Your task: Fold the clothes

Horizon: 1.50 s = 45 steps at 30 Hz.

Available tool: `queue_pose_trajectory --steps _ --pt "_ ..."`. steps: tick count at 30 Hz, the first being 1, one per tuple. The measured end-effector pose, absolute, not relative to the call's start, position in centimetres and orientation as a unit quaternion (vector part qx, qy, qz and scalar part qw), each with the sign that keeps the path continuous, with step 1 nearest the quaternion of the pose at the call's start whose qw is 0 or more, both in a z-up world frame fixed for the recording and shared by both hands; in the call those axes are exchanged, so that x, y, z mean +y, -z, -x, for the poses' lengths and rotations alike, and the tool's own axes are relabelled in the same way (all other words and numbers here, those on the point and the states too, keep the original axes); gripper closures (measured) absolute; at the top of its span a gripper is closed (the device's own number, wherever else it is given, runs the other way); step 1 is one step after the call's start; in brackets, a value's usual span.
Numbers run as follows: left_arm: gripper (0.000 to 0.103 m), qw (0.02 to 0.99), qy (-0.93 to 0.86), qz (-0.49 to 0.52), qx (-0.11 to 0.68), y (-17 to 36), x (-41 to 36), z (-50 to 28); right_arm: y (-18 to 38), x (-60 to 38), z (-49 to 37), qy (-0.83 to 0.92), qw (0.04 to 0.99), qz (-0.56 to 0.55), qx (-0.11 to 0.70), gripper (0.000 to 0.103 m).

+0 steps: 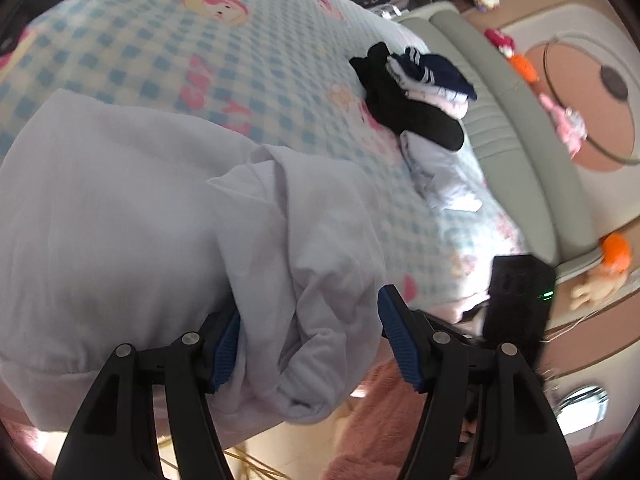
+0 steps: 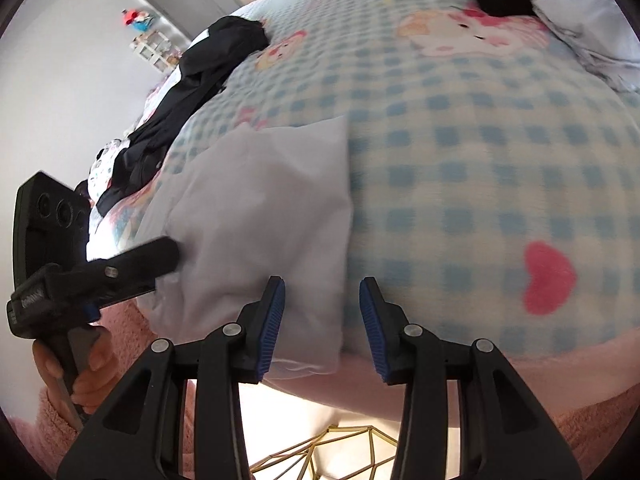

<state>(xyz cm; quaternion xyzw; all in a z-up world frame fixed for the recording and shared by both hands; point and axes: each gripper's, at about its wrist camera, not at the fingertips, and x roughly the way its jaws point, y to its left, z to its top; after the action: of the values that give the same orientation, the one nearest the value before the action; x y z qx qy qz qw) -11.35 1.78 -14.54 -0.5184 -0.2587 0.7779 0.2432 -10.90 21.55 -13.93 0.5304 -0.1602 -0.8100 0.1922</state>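
Observation:
A white garment (image 1: pixel 132 216) lies bunched near the edge of a bed covered by a blue checked blanket (image 1: pixel 256 64). My left gripper (image 1: pixel 312 340) stands with its jaws wide, a thick fold of the white cloth lying loosely between the blue pads. In the right wrist view the garment (image 2: pixel 260 208) shows a flat folded panel. My right gripper (image 2: pixel 324 320) is open at its near corner: the left pad rests over the cloth, and the right pad stands clear over the blanket (image 2: pixel 480 160). One finger of the left gripper (image 2: pixel 152 258) lies on the garment's left side, held by a hand (image 2: pixel 84 372).
A stack of folded black, navy and white clothes (image 1: pixel 412 92) sits near the grey padded headboard (image 1: pixel 504 128). A dark garment (image 2: pixel 200 80) lies along the bed's far edge. A pink fluffy sleeve (image 1: pixel 384 420) and a gold wire frame (image 2: pixel 320 452) are below the bed edge.

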Motion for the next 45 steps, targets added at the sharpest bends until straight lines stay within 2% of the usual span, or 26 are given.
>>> queue_pose_trajectory --steps 1,2,4,7,8,11,16,21,24,25,26,28,30,33,35,38,40,41,42,45 --pt "0.066 0.237 -0.784 0.518 -0.248 14.4 2.0 11.5 13.9 21.3 10.9 0.81 0.195 -0.53 -0.159 0.062" --pt "0.082 0.229 -0.791 0.515 -0.237 14.2 2.2 11.6 13.8 21.3 10.8 0.81 0.195 -0.53 -0.16 0.062" --pt "0.087 0.231 -0.799 0.501 -0.24 13.2 1.7 11.9 13.3 21.0 10.9 0.81 0.196 -0.529 -0.158 0.062" --pt "0.089 0.239 -0.815 0.462 -0.257 10.8 0.0 11.8 12.0 20.3 11.0 0.815 0.212 -0.518 -0.153 0.062" --pt "0.089 0.236 -0.821 0.455 -0.253 10.1 -0.6 11.7 11.3 20.0 11.0 0.818 0.219 -0.511 -0.151 0.061" --pt "0.089 0.227 -0.835 0.438 -0.242 8.3 -2.6 11.3 9.1 19.4 11.2 0.837 0.214 -0.486 -0.136 0.048" --pt "0.089 0.192 -0.844 0.436 -0.246 8.9 -6.7 10.5 8.8 18.1 12.1 0.84 0.207 -0.488 -0.114 0.048" --pt "0.089 0.142 -0.837 0.472 -0.237 12.6 -9.0 10.0 10.0 15.8 12.2 0.829 0.212 -0.509 -0.092 0.048" --pt "0.077 0.116 -0.828 0.499 -0.227 14.6 -9.7 10.1 11.5 14.0 12.3 0.821 0.192 -0.536 -0.053 0.047" --pt "0.057 0.104 -0.827 0.507 -0.221 14.7 -9.9 10.1 12.3 13.6 12.3 0.818 0.176 -0.547 -0.032 0.047" --pt "0.042 0.087 -0.826 0.515 -0.212 14.6 -10.1 10.1 13.0 13.2 12.2 0.815 0.159 -0.557 -0.011 0.047" --pt "0.042 0.089 -0.833 0.496 -0.226 13.4 -11.0 9.5 13.7 13.6 11.9 0.815 0.146 -0.56 -0.015 0.047" --pt "0.042 0.118 -0.829 0.472 -0.275 12.6 -12.2 8.8 13.2 14.7 11.8 0.818 0.161 -0.55 -0.057 0.047" --pt "0.04 0.129 -0.819 0.479 -0.288 13.7 -12.6 9.3 12.4 15.9 12.0 0.816 0.194 -0.531 -0.12 0.046" --pt "0.04 0.119 -0.811 0.496 -0.286 15.1 -12.1 9.9 12.2 15.8 13.0 0.806 0.22 -0.528 -0.151 0.032" --pt "0.04 0.14 -0.784 0.512 -0.323 17.3 -11.3 10.4 14.2 14.7 14.9 0.787 0.24 -0.544 -0.165 0.03" --pt "0.041 0.149 -0.782 0.51 -0.325 17.7 -10.5 10.1 16.4 13.8 16.0 0.763 0.238 -0.577 -0.171 0.032" --pt "0.042 0.153 -0.784 0.509 -0.321 17.6 -10.1 9.9 16.7 13.7 16.0 0.763 0.238 -0.575 -0.175 0.037" --pt "0.043 0.158 -0.786 0.508 -0.315 17.5 -9.7 9.8 17.0 13.5 16.0 0.764 0.238 -0.573 -0.179 0.047" --pt "0.048 0.18 -0.785 0.507 -0.307 16.8 -8.9 9.8 16.1 13.5 15.1 0.772 0.247 -0.559 -0.176 0.066"
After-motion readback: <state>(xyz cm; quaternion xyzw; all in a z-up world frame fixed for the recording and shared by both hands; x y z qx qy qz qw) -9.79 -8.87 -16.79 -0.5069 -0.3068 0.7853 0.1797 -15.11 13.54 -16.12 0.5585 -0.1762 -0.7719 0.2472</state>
